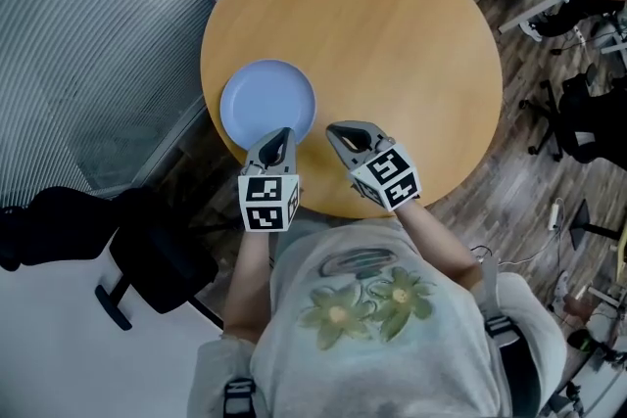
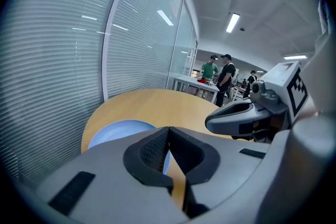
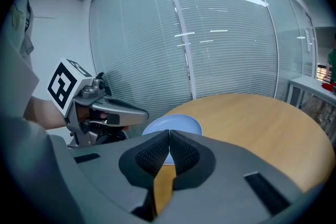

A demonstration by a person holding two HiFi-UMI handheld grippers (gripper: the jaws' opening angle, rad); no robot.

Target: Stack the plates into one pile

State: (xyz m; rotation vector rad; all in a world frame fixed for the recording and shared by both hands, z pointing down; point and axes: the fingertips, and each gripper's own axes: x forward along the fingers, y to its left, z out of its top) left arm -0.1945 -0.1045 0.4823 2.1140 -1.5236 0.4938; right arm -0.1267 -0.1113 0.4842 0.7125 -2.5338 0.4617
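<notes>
The left gripper [image 2: 168, 139] is clenched on nothing: its two dark pads meet along a thin seam with only table and plate showing beyond them. The right gripper [image 3: 169, 139] reads the same, pads pressed together and empty. Both hang side by side above the near edge of the round wooden table [image 1: 392, 44], tilted downward, the left one with its tip over the near rim of the pale blue plate [image 1: 267, 103] and the right one just beside it over bare wood, touching neither. That plate sits on the left part of the table, close to the edge that faces the blind-covered glass wall [image 1: 88, 34]. It is the only crockery in sight, and the rest of the tabletop shows nothing else. From above it looks like a single disc; whether several plates lie nested in it cannot be told from these views. My reading is that the stacking is at its end, or at least that no loose plate is left to gather. The next move, as I judge it, calls for little: a check that the pile sits flat and well inside the table's edge, and if it needs a nudge, opening one gripper to take the rim and slide it inward.
</notes>
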